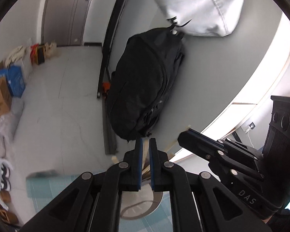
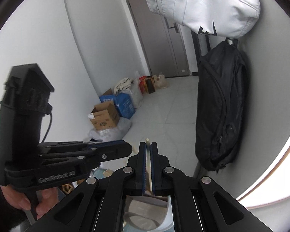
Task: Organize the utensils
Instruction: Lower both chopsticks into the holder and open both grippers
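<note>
A pale wooden chopstick (image 1: 145, 155) stands between the blue pads of the left gripper (image 1: 145, 145), which is closed on it, its long axis running along the fingers and away from the camera. To the right, the right gripper (image 2: 148, 147) is clamped on a second cream-coloured chopstick (image 2: 148, 154), blunt tip (image 2: 147, 140) poking just past the fingertips and pointing forward. Below both sits a round holder (image 1: 141, 203) on a teal mat (image 1: 48, 185); a black backpack (image 2: 220, 104) hangs behind.
</note>
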The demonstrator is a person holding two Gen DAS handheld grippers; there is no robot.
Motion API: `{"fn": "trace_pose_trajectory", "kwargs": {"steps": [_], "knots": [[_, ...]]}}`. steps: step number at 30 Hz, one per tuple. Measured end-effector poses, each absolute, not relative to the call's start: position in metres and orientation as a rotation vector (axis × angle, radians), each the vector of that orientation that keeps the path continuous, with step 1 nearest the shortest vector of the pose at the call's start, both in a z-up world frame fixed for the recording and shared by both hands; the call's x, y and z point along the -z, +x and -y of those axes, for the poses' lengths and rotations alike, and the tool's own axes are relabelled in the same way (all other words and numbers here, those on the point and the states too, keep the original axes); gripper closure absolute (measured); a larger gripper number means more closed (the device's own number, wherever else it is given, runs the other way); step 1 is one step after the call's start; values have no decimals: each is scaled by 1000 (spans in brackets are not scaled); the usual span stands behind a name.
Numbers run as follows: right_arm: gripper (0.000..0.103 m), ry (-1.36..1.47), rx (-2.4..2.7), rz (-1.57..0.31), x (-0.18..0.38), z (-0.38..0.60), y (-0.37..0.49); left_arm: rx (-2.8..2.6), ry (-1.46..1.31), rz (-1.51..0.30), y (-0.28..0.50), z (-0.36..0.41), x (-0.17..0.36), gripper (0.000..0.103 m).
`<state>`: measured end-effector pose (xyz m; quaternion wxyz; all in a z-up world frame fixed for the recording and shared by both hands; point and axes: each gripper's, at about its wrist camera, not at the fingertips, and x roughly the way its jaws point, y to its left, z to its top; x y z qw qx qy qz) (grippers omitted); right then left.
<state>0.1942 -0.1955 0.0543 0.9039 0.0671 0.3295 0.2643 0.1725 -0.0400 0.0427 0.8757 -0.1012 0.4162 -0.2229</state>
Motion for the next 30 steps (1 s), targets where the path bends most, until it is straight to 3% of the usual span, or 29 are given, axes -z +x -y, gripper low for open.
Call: {"fn": "trace_pose_trajectory", "kwargs": {"steps": [5, 9, 24, 28, 30], "knots": [[97, 228, -546, -733, -38, 211, 191, 442, -215, -842, 160, 30, -50, 99], [95, 260, -562, -729, -37, 216, 181, 427, -265, -829, 152, 16, -52, 84], [94, 233, -586, -730, -39, 211, 144, 387, -239, -833, 127, 13, -52, 84], [67, 258, -572, -706, -39, 217, 127, 364, -222, -818, 111, 13, -52, 83], [64, 263, -567, -694, -39, 218, 118, 342, -215, -809, 102, 12, -51, 81]]}}
